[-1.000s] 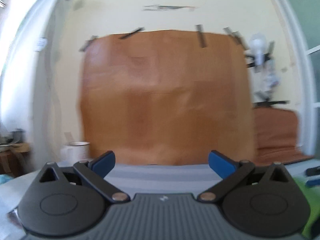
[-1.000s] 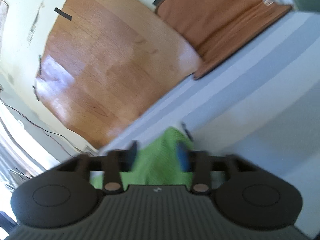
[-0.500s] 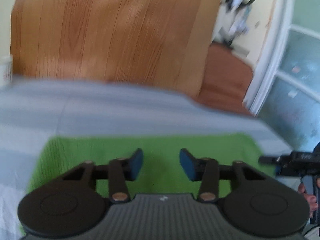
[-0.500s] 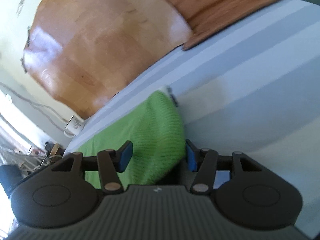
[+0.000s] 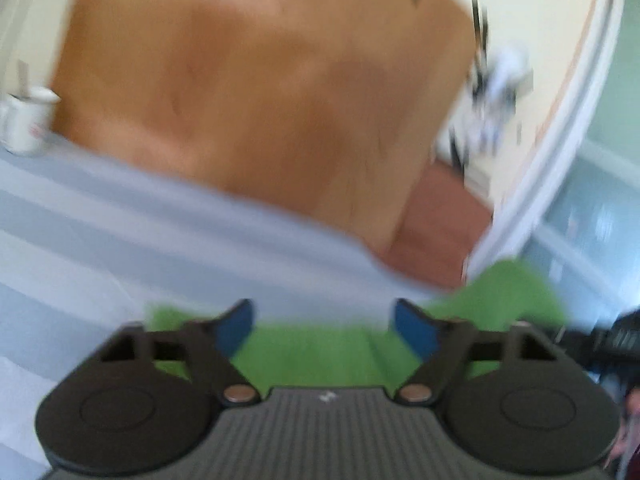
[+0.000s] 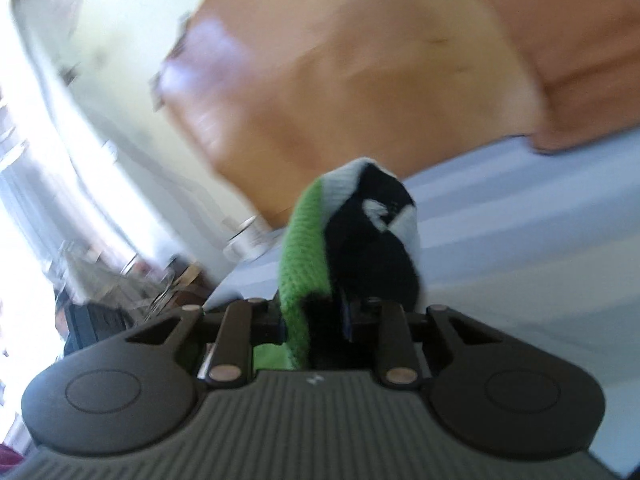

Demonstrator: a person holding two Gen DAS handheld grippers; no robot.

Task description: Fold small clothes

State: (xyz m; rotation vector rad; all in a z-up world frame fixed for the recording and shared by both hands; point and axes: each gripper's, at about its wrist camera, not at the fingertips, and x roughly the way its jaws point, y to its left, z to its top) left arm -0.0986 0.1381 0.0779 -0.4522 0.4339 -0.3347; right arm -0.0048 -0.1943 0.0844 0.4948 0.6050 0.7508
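Right gripper (image 6: 316,320): my jaws have just been closing and now clamp the green knit garment (image 6: 304,248) at one end. That end stands up from the pads, with a black and white lining or label side showing toward 1 o'clock.

Left gripper (image 5: 324,328): my jaws have just been opening and stand well apart. Green knit is under and between them but the pads don't press on it. In the left wrist view the rest of the garment lies flat on the striped bedsheet (image 5: 120,232), and its far end lifts at 3 o'clock.

Handling, my read: light, soft, floppy, stretchy knit. Not fragile, not slippery. It will sag from a single pinch, so grab at corners or the hem edge, pads across both layers.

Containers: white mug (image 5: 28,124) at 10 o'clock, at the bed's far edge. Can't tell the contents. A pale, blurred cup or jar (image 6: 248,236) at 9 o'clock in the right view, contents unreadable.
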